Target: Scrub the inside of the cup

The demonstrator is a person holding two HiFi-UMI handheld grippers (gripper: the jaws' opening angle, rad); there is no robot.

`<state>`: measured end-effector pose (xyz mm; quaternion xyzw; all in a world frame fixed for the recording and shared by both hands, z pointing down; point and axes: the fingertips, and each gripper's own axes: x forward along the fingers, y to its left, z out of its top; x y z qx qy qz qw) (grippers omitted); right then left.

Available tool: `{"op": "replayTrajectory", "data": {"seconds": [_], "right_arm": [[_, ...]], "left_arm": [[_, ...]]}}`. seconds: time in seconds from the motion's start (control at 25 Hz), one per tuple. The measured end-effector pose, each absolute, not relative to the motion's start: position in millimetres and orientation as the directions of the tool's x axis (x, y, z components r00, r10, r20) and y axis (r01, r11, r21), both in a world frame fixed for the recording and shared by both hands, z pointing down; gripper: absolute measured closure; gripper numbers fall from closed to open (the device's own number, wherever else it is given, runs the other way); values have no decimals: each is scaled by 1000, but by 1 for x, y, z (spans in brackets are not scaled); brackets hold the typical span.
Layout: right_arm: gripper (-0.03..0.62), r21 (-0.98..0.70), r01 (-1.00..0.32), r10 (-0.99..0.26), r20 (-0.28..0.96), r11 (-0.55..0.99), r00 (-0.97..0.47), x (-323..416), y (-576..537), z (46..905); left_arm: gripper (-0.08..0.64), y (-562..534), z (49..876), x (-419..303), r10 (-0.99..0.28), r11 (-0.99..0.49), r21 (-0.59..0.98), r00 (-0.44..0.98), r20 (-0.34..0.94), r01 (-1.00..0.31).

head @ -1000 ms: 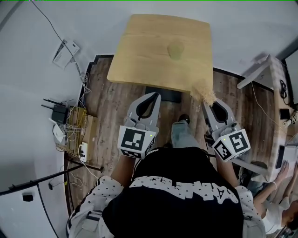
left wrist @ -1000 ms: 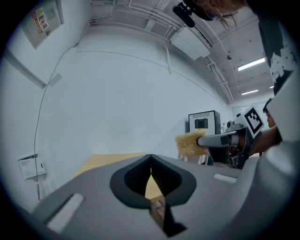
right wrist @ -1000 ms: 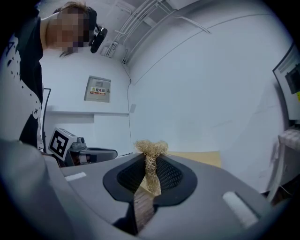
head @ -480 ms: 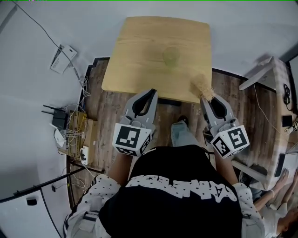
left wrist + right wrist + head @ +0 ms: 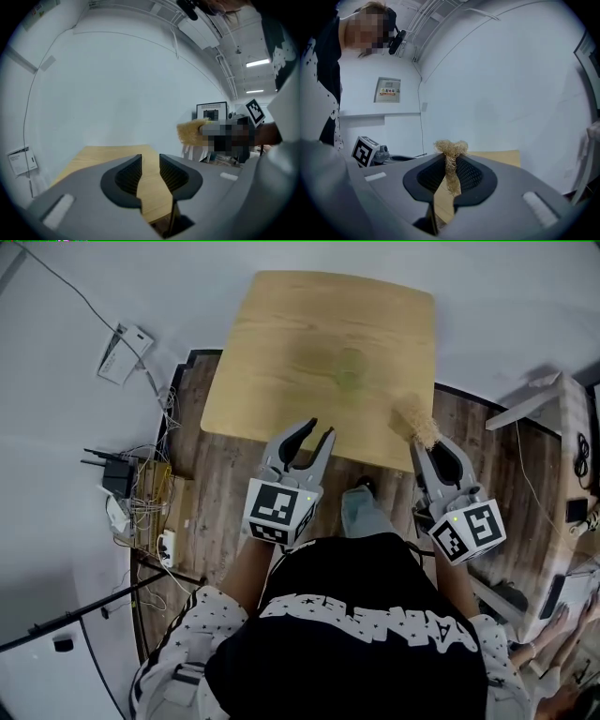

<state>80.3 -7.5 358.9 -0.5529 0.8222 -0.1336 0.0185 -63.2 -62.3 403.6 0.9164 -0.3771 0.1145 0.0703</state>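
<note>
Head view: the pale cup (image 5: 352, 367) stands mid-worktop (image 5: 281, 324), well apart from the left claw (image 5: 319, 430) and right claw (image 5: 427, 446), easily toppled by a hasty reach; left gripper view: the left claw (image 5: 150, 168), jaws just opening partway, holds nothing; right gripper view: the right claw (image 5: 451, 174) pinches a fibrous scrubber (image 5: 451, 150) that might slip free.

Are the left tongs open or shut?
Open. The left tongs have just been opening; a gap shows between them, with only the table behind and nothing held.
</note>
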Motion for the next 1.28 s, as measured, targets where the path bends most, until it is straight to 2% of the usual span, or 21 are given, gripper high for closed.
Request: {"op": "replayTrajectory", "data": {"seconds": [0.4,1.28], "right_arm": [[523,-249,-883,-888,139,398,-439,99,-62,362],[523,-272,-830,-828,159,487,-538,137,-122,386]], "left_arm": [[318,-100,436,-39,-667,-685,66,662,342,-725],[259,-160,495,-7,-686,-641,0,572,449,-768]]}}
